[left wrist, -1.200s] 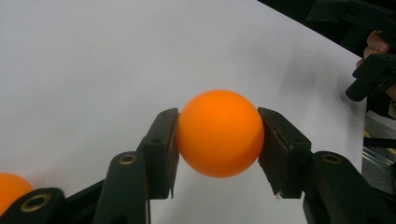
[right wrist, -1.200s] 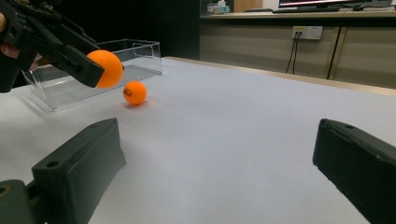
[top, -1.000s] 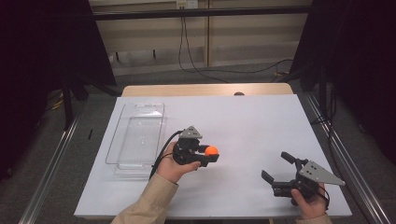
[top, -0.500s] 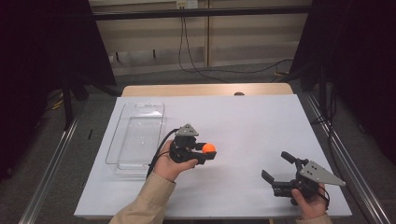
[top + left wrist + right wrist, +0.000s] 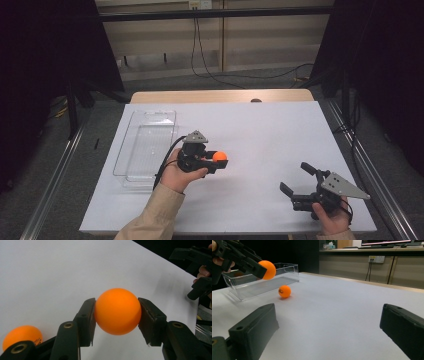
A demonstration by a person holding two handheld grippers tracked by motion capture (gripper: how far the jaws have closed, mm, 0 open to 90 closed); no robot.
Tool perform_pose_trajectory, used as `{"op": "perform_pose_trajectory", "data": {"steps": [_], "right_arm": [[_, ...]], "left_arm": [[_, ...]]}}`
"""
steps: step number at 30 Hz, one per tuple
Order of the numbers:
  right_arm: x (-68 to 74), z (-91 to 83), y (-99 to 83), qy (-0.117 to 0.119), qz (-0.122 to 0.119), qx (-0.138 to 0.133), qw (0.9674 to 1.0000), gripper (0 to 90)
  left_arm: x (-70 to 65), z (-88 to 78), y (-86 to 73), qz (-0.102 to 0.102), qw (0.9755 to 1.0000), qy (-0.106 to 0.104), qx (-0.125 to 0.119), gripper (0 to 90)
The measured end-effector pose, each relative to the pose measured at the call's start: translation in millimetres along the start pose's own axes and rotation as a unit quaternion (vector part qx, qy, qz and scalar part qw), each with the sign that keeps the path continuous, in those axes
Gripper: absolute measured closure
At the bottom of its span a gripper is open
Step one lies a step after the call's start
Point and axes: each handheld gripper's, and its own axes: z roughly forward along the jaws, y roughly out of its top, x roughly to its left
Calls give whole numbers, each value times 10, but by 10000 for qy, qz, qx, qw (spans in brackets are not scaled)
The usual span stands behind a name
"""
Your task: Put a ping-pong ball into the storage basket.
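The left gripper (image 5: 218,161) is clamped on an orange ball (image 5: 117,311), held above the white table (image 5: 260,135) just right of the clear tray (image 5: 145,145). A second ball (image 5: 284,291) lies on the table near the tray. The right gripper (image 5: 297,181) rests near the table's front right, jaws wide apart with nothing between them.

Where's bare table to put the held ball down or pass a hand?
Free: the white sheet between left gripper and right gripper, and the whole far half right of the clear tray. Crowded: beside the tray, where the left gripper grips one orange ball above a second ball on the sheet.
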Motion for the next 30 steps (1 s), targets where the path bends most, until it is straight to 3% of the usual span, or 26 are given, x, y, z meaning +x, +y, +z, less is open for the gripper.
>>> {"op": "perform_pose_trajectory", "data": {"steps": [30], "right_arm": [[6, 1, 3, 30, 0, -19, 10000, 6]], "left_arm": [[104, -136, 10, -183, 9997, 127, -40, 509]]}}
